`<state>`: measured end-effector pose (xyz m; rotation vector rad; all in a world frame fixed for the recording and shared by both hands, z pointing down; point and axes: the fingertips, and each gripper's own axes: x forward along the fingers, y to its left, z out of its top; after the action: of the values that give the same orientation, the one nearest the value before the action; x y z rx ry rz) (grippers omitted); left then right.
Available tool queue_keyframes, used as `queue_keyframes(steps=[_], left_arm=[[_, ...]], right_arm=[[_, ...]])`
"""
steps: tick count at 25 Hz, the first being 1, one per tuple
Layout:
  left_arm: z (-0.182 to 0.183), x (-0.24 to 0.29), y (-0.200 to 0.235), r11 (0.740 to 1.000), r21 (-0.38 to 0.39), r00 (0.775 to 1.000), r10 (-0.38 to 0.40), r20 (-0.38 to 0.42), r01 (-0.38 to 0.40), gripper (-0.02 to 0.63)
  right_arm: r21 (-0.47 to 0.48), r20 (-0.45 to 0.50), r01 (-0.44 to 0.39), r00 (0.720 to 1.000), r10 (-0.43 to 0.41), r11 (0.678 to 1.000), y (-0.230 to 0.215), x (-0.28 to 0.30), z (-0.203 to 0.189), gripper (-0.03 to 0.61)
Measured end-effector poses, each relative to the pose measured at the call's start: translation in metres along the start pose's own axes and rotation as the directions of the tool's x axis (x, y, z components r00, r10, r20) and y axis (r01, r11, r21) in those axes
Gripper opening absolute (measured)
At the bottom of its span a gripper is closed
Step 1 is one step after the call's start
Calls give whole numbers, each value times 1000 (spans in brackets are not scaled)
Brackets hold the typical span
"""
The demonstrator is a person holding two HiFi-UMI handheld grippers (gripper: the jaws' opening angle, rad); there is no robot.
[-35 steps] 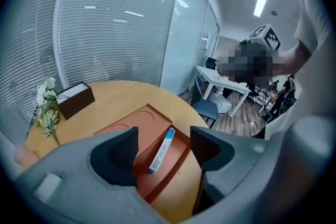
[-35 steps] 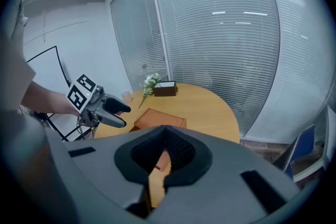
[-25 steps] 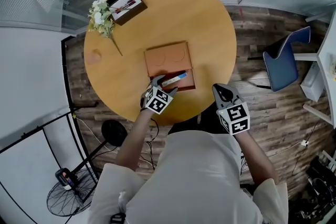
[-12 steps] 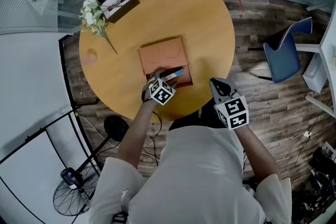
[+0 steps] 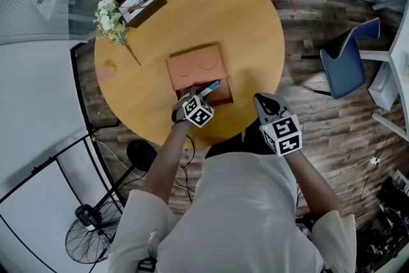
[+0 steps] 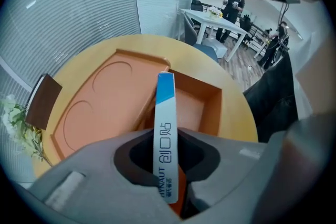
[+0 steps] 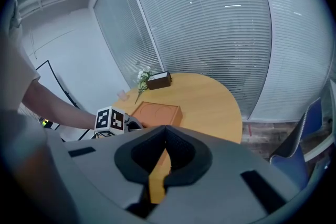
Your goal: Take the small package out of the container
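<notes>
At the near side of the round table [image 5: 243,22], the left gripper [image 5: 192,94] is closing its jaws, which were standing wide half a second ago. The pads are now pressing on the flat sides of the small package [image 6: 166,113]. The package is pointing away from the gripper, its blue end over the open compartment of the orange container [image 5: 185,70], so it is not yet out. I am judging that the grasp is made and only the lifting remains. The right gripper [image 5: 267,102] is hovering near the table edge with jaws together, holding nothing.
</notes>
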<state>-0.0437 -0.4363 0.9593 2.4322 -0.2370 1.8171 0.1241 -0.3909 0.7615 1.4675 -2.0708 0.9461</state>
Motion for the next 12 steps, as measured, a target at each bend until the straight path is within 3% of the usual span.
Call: queue_keyframes(steps=[7,12], left_arm=[[0,-16,-10,1000,24,999,-13,46,12,61],[0,-41,-18,999,-35,993,-6,122,10,58]], right_arm=[[5,13,3,1000,-3,1000,11,-3,3,3],[-18,31,8,1000,-8,1000,30,-14,4,3]])
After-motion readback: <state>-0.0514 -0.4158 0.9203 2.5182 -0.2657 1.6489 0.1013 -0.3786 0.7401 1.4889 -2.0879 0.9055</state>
